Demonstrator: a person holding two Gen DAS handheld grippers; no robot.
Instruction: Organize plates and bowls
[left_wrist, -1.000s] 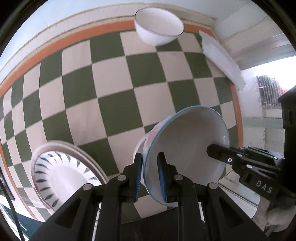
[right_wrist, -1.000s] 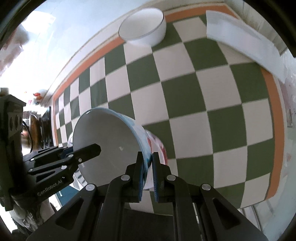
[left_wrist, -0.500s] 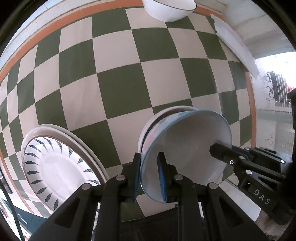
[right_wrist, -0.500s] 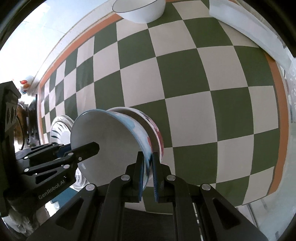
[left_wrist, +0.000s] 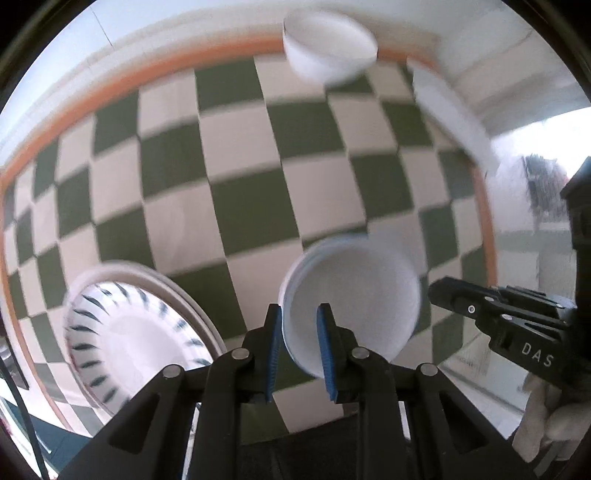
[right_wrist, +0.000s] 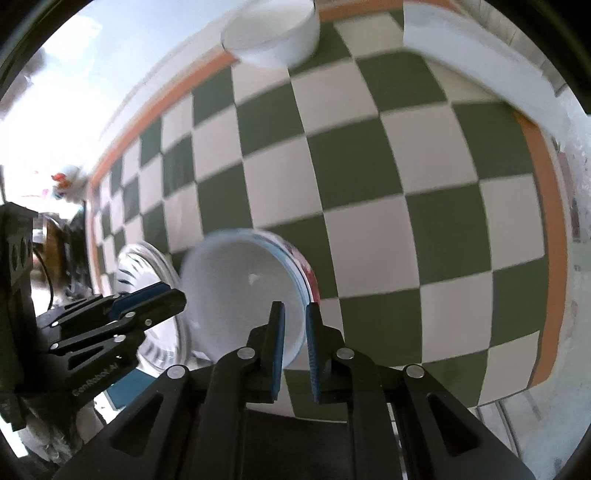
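A white bowl with a blue rim sits nested in another bowl with a red and blue outside on the checked tablecloth. My left gripper is open, its blue pads either side of the bowl's near left rim. My right gripper is open too, its pads straddling the near right rim. A stack of white plates with dark leaf marks lies to the left, also in the right wrist view. A plain white bowl stands at the far edge.
A green and white checked cloth with an orange border covers the table. A folded white cloth lies at the far right corner. The table's right edge is near the bowls.
The tilted bowl has come down level into the bowl beneath. Both grippers have opened off its rim and drawn back a little.
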